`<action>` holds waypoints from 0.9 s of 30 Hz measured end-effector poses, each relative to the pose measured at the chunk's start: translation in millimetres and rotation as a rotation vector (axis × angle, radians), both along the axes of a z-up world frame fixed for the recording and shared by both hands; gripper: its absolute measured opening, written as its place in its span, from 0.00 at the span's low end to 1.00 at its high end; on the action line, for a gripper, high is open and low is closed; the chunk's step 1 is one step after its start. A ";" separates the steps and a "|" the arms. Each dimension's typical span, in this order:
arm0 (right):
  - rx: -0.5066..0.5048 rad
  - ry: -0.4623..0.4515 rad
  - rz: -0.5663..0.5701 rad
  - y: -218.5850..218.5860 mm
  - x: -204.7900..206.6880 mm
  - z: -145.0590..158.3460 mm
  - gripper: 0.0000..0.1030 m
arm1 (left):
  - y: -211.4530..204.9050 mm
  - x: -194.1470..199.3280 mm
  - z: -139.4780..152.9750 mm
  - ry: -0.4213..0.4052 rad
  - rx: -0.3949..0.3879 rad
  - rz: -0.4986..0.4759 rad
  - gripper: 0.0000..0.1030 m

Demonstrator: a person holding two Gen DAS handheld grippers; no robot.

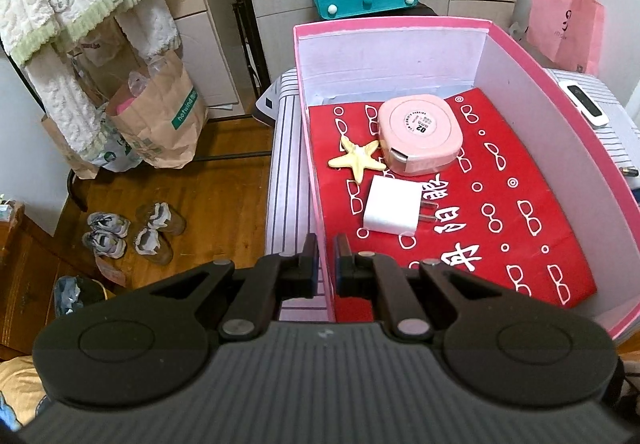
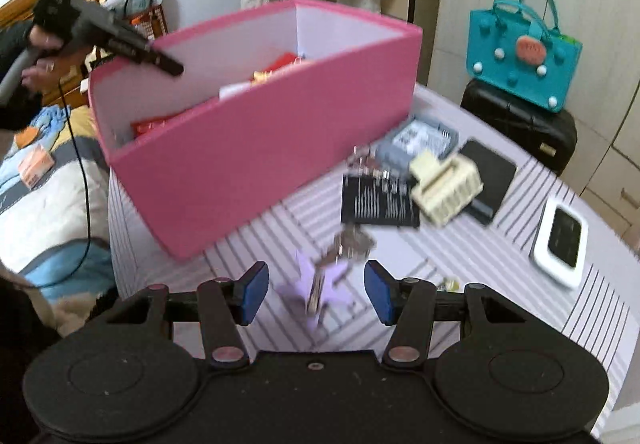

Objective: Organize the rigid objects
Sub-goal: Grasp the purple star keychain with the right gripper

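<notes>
Your left gripper (image 1: 326,244) is clamped on the near left wall of the pink box (image 1: 552,71). Inside, on red paper (image 1: 500,203), lie a pink square case (image 1: 420,131) at the far end, a cream starfish (image 1: 358,157) to its left, and a white charger plug (image 1: 394,209) nearer you. Your right gripper (image 2: 316,284) hangs with jaws apart and nothing gripped, above a blurred lilac star with keys (image 2: 320,280) on the striped surface (image 2: 500,284), right of the box.
</notes>
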State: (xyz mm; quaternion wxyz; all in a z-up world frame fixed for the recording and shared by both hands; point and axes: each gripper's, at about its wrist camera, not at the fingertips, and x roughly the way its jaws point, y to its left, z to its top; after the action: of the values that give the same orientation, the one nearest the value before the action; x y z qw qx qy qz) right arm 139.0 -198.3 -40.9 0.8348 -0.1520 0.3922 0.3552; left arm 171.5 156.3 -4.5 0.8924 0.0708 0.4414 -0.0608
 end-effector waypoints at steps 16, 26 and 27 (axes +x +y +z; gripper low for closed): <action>-0.047 0.020 0.009 15.3 8.0 -29.9 0.56 | -1.5 0.8 0.4 0.006 0.005 0.004 0.06; -0.046 0.023 -0.092 13.3 12.9 -26.2 0.55 | -1.1 0.4 -1.0 0.006 0.005 -0.002 0.06; -0.044 0.017 -0.094 13.0 12.5 -24.1 0.55 | -1.1 0.5 -1.0 0.007 0.005 -0.005 0.06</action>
State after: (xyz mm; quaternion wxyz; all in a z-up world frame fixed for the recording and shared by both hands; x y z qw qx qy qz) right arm 151.6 -185.3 -65.0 0.8436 -0.1487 0.4139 0.3080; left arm 172.1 155.2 -5.4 0.8906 0.0742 0.4444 -0.0620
